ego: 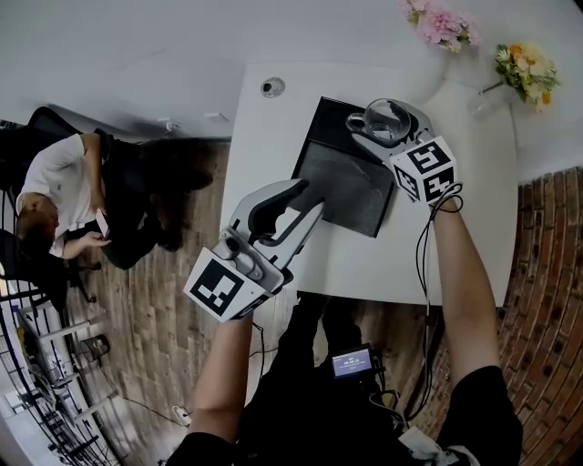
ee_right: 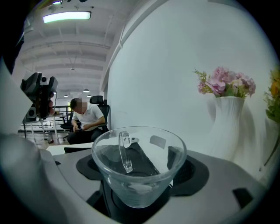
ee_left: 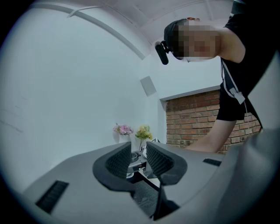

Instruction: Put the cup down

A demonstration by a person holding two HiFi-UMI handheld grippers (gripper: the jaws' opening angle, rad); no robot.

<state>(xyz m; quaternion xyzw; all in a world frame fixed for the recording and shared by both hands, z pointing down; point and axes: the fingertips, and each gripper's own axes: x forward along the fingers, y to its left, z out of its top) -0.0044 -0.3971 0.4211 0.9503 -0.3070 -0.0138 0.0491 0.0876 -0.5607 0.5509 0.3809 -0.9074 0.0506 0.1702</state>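
A clear glass cup [ego: 390,116] with a handle is held over the far edge of the black mat [ego: 342,187] on the white table [ego: 273,136]. My right gripper [ego: 381,127] is shut on it. In the right gripper view the cup [ee_right: 144,148] stands upright between the dark fingers [ee_right: 189,170], its handle turned towards the camera, and my right gripper [ee_right: 140,168] clasps its lower part. My left gripper [ego: 308,197] hovers over the mat's near left corner. Its jaws [ee_left: 138,158] stand a little apart with nothing between them.
A white vase of pink flowers [ego: 444,25] and a vase of yellow flowers [ego: 526,68] stand at the table's far right by the wall. A small round object [ego: 272,87] lies at the far left of the table. A person sits on a chair [ego: 64,196] to the left.
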